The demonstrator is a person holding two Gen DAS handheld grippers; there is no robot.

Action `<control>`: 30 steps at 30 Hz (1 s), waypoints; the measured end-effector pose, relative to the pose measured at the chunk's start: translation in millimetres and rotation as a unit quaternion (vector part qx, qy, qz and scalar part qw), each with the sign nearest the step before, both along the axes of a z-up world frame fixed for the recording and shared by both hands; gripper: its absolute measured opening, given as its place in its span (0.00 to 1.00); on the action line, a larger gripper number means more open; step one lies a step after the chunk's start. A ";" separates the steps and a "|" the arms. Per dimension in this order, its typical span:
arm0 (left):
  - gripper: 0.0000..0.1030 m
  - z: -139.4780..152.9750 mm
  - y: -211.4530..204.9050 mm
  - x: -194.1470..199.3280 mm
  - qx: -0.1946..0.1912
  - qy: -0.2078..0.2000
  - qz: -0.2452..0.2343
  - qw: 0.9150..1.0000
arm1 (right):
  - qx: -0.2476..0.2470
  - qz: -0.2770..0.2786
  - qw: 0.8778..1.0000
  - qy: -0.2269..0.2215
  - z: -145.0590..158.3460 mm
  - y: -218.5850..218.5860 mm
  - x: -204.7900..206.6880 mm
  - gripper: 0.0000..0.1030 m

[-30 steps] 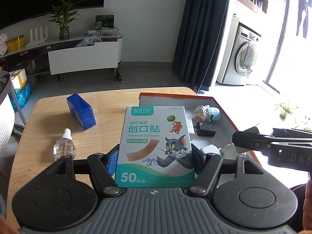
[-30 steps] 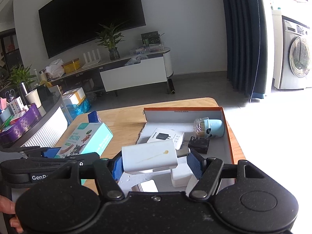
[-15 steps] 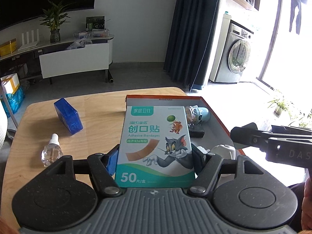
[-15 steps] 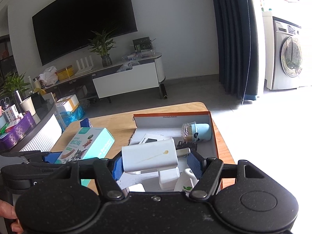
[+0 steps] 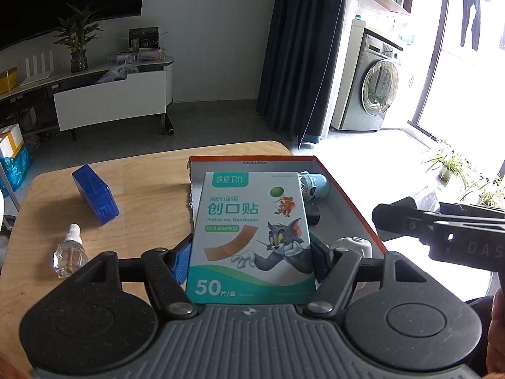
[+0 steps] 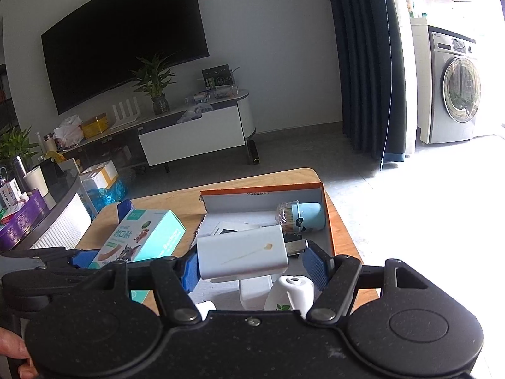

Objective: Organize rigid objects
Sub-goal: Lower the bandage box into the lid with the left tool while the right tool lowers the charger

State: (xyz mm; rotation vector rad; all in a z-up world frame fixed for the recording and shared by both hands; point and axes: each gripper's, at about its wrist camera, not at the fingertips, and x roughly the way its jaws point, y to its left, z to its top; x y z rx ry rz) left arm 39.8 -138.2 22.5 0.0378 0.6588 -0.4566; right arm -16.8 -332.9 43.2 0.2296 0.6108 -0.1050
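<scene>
Left claw (image 5: 251,252): clamped on the bandage box (image 5: 251,230), blue pads pressed against both long sides, box face-up, pointing toward 12 o'clock. Box is held in the air over the left edge of the orange-rimmed tray (image 5: 347,189), which shows behind it.

Right claw (image 6: 252,263): white rectangular block (image 6: 241,254) sits between the pads. Left pad touches it; the right pad looks apart from the block's end, so can't tell if the grip is firm. Block has a yellowish streak on top and hangs over the near half of the tray (image 6: 328,218).

Tray contents, right wrist view: blue-capped clear container (image 6: 301,216) lying on its side at 1 o'clock from the block, a flat white card (image 6: 227,229) under the block's far edge, a dark small item at 3 o'clock partly hidden, white domed bottle (image 6: 292,290) and a white cube (image 6: 254,287) at 6 o'clock.

Counter (image 5: 151,189), left wrist view: blue box (image 5: 94,197) at 10 o'clock from the bandage box, small clear dropper bottle (image 5: 70,251) at 9 o'clock, both outside the tray and well apart from the left claw.

Right claw's body enters the left view at 3 o'clock (image 5: 442,227), beside the tray's right rim.
</scene>
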 end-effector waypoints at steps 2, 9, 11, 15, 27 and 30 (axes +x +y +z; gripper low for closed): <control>0.69 0.0 -0.2 1.1 0.000 0.000 0.000 1.000 | 0.000 0.000 1.000 0.000 -0.4 -0.3 0.1 0.77; 0.69 0.9 -3.8 4.9 0.001 0.000 0.001 1.000 | 0.000 0.000 1.000 0.000 -1.0 -0.7 0.5 0.77; 0.69 1.4 -4.4 5.5 0.002 -0.001 0.001 1.000 | 0.000 0.000 1.000 0.001 -1.0 -0.7 1.2 0.77; 0.69 2.2 -6.2 7.0 0.002 -0.002 0.001 1.000 | 0.000 0.001 1.000 0.001 -1.1 1.1 3.8 0.77; 0.69 3.3 -10.8 10.1 0.007 -0.003 -0.001 1.000 | 0.001 0.002 1.000 0.003 -1.3 3.0 5.2 0.77; 0.69 3.9 -12.2 11.4 0.007 -0.003 -0.001 1.000 | 0.000 0.002 1.000 0.002 -1.1 2.5 5.2 0.77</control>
